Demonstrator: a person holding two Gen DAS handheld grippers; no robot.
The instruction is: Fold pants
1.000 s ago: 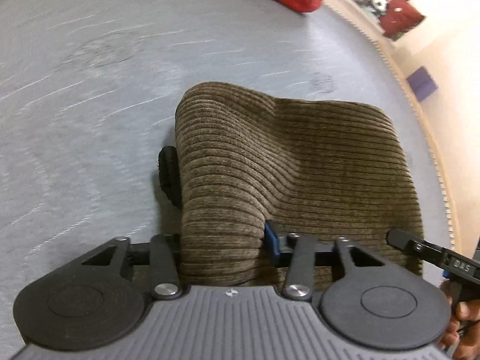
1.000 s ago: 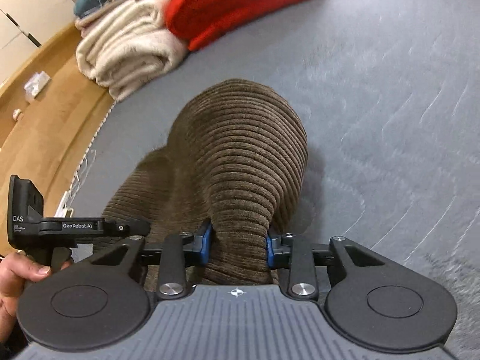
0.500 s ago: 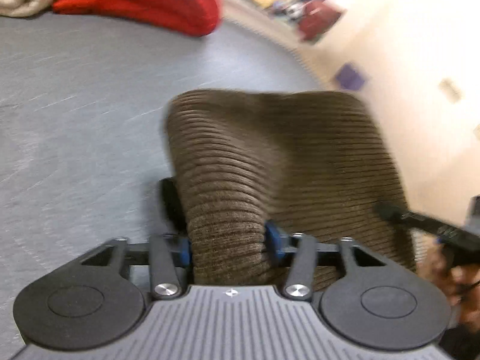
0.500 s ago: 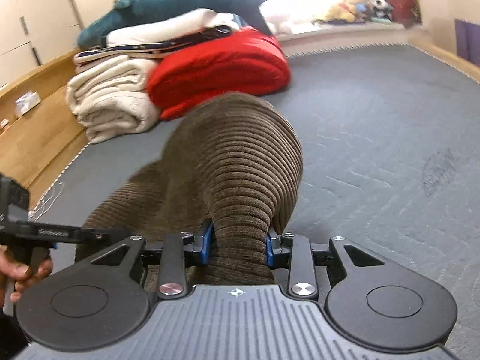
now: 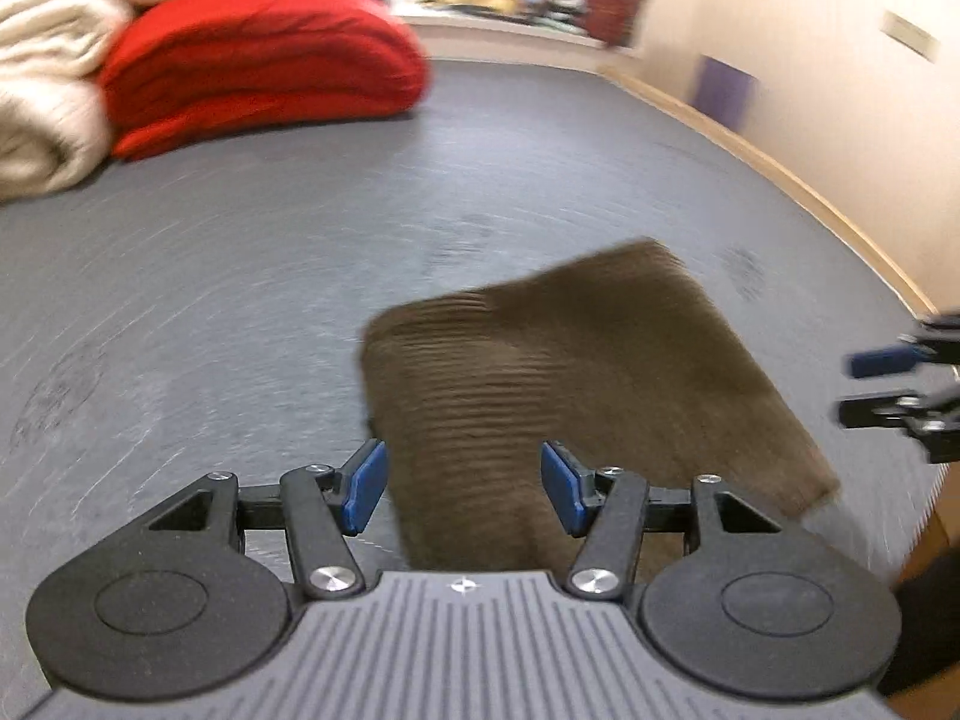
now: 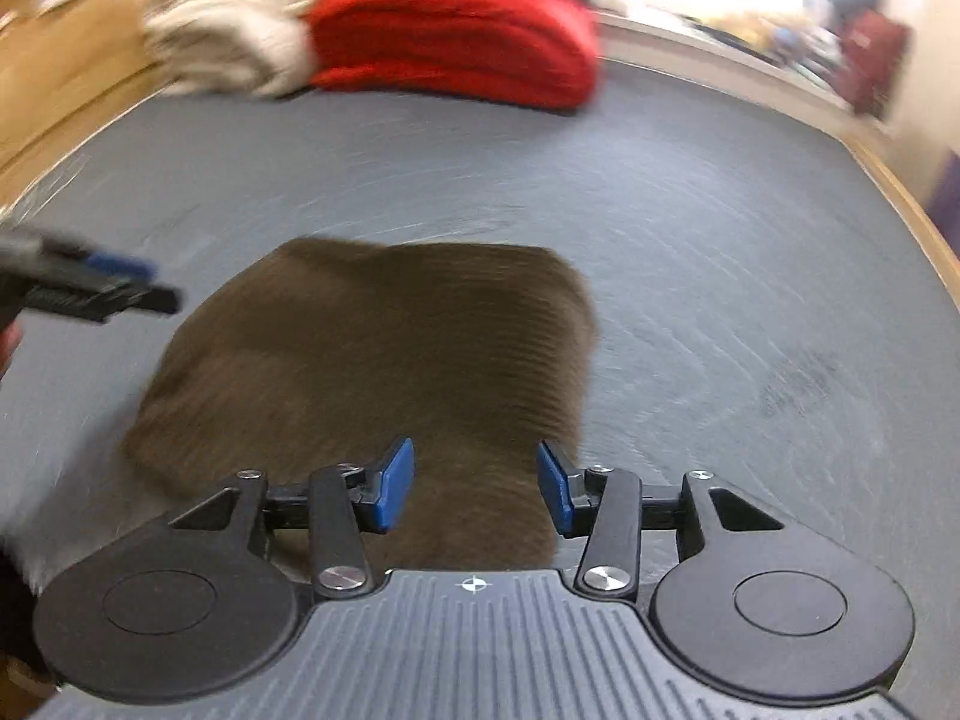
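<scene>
Where grey mat (image 5: 240, 252) meets wall, red blanket (image 5: 258, 60) beside cream blanket (image 5: 36, 108)

Left tool (image 5: 462, 485) pitched down toward 12 o'clock, jaws closing, pads clear, right tool (image 6: 475, 485) likewise, jaws opening

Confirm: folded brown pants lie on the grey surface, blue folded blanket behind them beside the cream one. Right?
Not quite: the folded blanket beside the cream one is red, not blue, as the left wrist view shows. The brown pants do lie folded on the grey surface.
</scene>
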